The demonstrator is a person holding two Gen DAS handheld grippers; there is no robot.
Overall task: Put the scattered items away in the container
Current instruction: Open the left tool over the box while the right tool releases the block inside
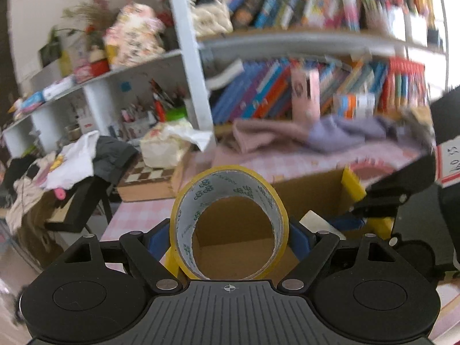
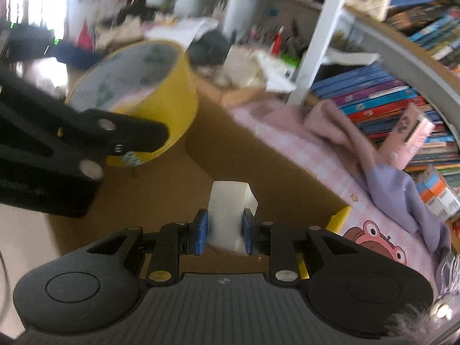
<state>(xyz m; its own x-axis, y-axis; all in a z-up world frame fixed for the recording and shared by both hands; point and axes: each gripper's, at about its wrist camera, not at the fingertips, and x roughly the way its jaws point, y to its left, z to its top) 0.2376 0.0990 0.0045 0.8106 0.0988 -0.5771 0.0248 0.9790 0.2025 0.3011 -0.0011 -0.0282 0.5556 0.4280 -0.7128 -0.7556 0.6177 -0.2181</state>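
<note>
A yellow roll of tape (image 1: 228,221) stands on edge between the blue pads of my left gripper (image 1: 230,238), which is shut on it above the open cardboard box (image 1: 310,184). The right wrist view shows the same tape roll (image 2: 138,92) at the upper left, held over the box (image 2: 258,172). My right gripper (image 2: 225,231) is shut on a white translucent block (image 2: 228,210), hanging over the box's brown interior near its right wall. In the left wrist view the white block (image 1: 314,220) and the right gripper (image 1: 350,221) show at the right.
The box lies on a pink checked cloth (image 2: 290,143) with a cartoon print. Pink and lilac cloths (image 1: 302,136) are heaped behind it, against shelves of books (image 1: 287,92). A chessboard (image 1: 143,172) and a pile of clothes (image 1: 72,161) lie at the left.
</note>
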